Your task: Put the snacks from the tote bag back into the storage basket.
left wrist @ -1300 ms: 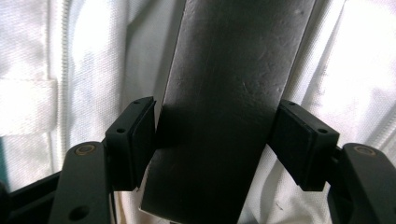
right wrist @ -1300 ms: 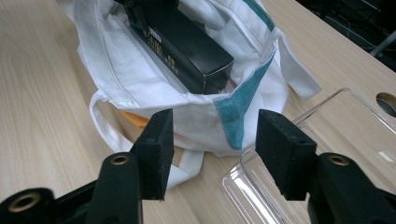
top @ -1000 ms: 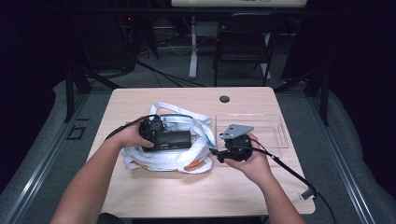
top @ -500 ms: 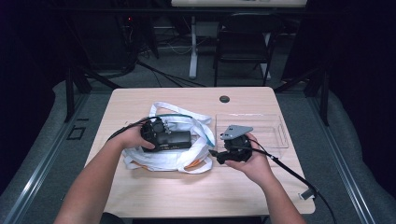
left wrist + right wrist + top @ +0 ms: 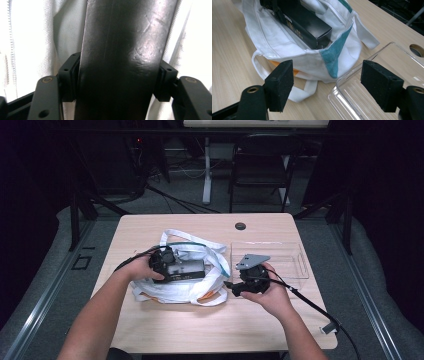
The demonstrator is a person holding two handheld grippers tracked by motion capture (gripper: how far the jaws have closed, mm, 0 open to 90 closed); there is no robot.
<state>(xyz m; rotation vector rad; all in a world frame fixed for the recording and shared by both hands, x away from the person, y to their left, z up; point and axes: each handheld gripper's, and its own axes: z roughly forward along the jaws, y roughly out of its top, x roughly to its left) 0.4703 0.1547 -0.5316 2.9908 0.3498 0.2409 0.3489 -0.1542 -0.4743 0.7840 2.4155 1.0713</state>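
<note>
A white cloth tote bag with a teal patch lies on the wooden table. In its open mouth sits a long black box. My left gripper reaches into the bag from the left. In the left gripper view its jaws have just been closing on the black box, and both pads touch its sides. My right gripper hovers at the bag's right end. Its jaws have just been opening, and nothing is between them. Beyond them are the bag and the box.
A clear plastic tray lies right of the bag, close under my right gripper. Something orange shows at the bag's near edge. A round cable hole sits near the table's far edge. Cables trail from both grippers.
</note>
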